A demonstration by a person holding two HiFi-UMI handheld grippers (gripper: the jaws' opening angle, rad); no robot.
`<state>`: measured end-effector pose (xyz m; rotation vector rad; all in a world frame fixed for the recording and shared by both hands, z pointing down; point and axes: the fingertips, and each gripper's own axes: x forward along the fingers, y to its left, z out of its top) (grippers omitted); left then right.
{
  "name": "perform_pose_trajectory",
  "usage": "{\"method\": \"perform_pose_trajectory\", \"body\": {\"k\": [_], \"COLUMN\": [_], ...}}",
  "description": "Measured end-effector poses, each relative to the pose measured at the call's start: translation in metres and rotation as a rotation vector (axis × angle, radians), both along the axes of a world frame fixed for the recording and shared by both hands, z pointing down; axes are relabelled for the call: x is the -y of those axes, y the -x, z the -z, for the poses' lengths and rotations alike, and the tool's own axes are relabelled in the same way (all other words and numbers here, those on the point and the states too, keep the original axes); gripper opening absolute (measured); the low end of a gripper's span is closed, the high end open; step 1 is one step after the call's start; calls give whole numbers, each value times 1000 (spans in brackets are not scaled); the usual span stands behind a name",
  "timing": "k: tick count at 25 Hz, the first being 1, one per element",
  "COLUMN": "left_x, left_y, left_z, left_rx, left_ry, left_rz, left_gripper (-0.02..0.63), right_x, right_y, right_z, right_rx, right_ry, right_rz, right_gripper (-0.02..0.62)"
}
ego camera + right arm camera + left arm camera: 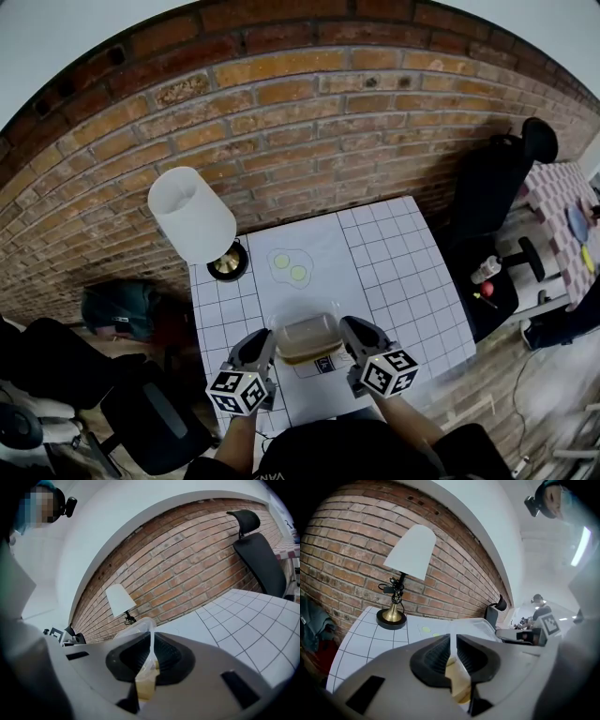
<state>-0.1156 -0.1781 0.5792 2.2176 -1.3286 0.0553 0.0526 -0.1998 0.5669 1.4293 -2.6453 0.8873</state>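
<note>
A clear plastic container (305,336) with a brownish filling hangs just above the near part of the white grid-patterned table (394,262), held from both short ends. My left gripper (273,345) pinches its left rim, jaws almost together. My right gripper (344,330) is shut on the right rim. In the left gripper view, the narrow slit between the jaws of the left gripper (453,654) shows the container (480,626) beyond, with the beige filling below. In the right gripper view, the right gripper (151,660) clamps the thin clear wall of the container (138,632).
A white-shaded lamp (192,214) on a brass base stands at the table's far left by the brick wall. Two yellow-green discs (290,266) lie on a white mat mid-table. A black office chair (487,187) stands to the right, and dark chairs and a bag to the left.
</note>
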Motion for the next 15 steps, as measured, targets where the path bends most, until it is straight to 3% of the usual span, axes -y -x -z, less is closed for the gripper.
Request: {"method": "perform_pose_trajectory", "body": {"k": [15], "left_x": [2], "left_y": [4], "left_z": [61], "left_rx": [-19], "left_ry": [-143], "left_rz": [4], "left_gripper": [41], "right_x": [-2], "right_y": [1], "right_z": [59], "right_rx": [45], "right_ry": [-127], "right_rz": [-31], "right_gripper": [21]}}
